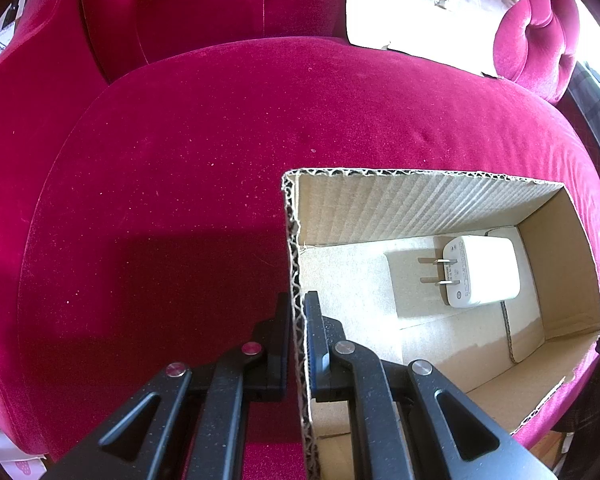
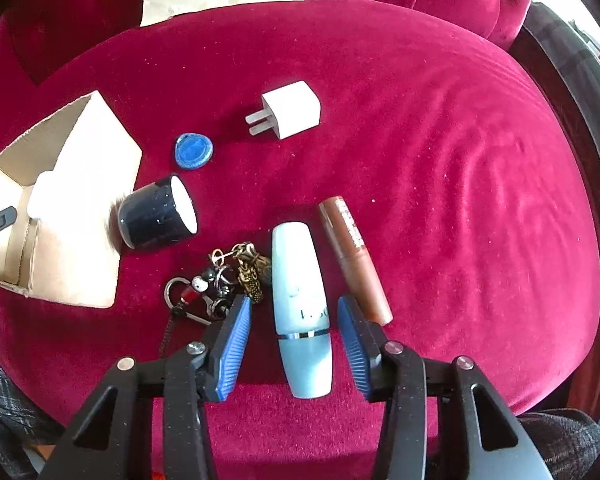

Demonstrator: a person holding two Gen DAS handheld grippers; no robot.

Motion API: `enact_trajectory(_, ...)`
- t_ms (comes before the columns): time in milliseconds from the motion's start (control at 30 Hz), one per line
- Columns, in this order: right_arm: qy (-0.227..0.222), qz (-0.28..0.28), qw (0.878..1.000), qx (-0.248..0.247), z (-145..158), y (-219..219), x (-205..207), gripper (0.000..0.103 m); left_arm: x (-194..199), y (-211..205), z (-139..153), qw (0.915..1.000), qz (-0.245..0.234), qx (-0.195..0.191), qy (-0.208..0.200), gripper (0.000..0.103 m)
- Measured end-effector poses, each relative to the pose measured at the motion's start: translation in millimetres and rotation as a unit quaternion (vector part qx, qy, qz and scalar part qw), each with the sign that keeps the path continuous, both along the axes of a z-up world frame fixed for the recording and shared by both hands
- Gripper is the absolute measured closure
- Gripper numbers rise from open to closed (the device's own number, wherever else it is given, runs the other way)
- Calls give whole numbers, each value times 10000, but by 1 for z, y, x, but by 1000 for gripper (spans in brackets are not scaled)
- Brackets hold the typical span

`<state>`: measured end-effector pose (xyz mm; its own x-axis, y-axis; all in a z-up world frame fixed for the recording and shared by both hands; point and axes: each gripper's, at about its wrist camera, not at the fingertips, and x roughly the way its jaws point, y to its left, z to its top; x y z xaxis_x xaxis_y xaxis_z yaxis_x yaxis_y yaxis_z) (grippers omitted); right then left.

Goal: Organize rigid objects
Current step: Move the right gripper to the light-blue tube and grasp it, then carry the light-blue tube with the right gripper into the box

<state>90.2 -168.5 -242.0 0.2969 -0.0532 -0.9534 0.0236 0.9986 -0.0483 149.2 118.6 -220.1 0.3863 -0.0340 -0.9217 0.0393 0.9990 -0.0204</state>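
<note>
A: What's on the left?
B: The left tool (image 1: pixel 297 312) is clamped on the cardboard box (image 1: pixel 296 264) wall; a white charger (image 1: pixel 482 270) lies inside.
A: And rightward?
B: The right tool (image 2: pixel 294 316) straddles the pale blue bottle (image 2: pixel 300 308) on the red cushion (image 2: pixel 460 200), pads not touching it.

**Red velvet seat, cluttered around the box**

A crimson velvet cushion (image 2: pixel 440 152) carried a cardboard box (image 2: pixel 88 236). Right of the box lay a dark jar (image 2: pixel 152 216), blue cap (image 2: pixel 194 151), white charger (image 2: pixel 290 110), keychain (image 2: pixel 216 280), pale-blue bottle (image 2: pixel 300 312) and brown tube (image 2: pixel 354 256).
</note>
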Motion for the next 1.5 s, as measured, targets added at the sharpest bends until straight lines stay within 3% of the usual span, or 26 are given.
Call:
enact_trajectory(300,23,-62,9999,78,-5,4,5,60,-1,-1,1,10000,-8,9,-2,96)
enact_trajectory(467,18,-89,9999,59,-1,-2,2,76,-1,-1,1,10000,-5,8,-1,97)
enact_trajectory(767,-38,-112,9999,6,5,1,-4,76,-1,-1,1,10000,-13,14,-4,96)
enact_trajectory(1500,-299,37,9995,-86,64,22,-11,76,-1,-1,1,10000,-21,23,-10,97)
